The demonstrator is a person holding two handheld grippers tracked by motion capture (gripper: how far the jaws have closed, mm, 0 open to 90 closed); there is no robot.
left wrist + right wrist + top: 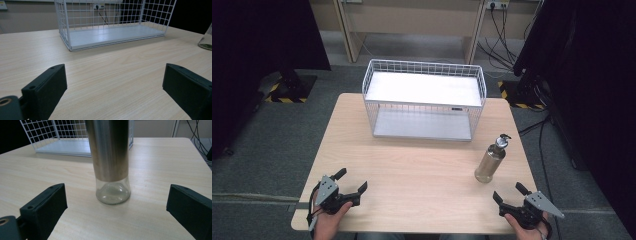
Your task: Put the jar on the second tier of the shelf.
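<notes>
Right gripper [508, 193]: fingers [43, 208] spread wide, nothing between the pads, nothing held. It sits low at the near right corner of the tabletop [412, 170], held in the person's right hand [527, 227]. Straight ahead of the fingers stands the bottle [490, 162]: upright on the tabletop, metal sleeve over a clear glass base, pump-style cap on top. In the right gripper view the bottle [111, 162] lines up roughly centred between the two fingers but beyond their tips, not touching.

Left gripper [351, 180]: fingers [46, 90] also wide apart, empty, only bare tabletop between them. Held in the left hand [328, 220] at the near left corner, well apart from the bottle.

Farther out: white wire basket [424, 100] at the far middle of the tabletop, lying with its open side toward the person and a flat white panel as its floor. Bottle stands near the basket's right front corner, clear of it. In the left gripper view the basket [110, 27] is dead ahead, with the bottle's glass base [206, 40] at the right edge.
</notes>
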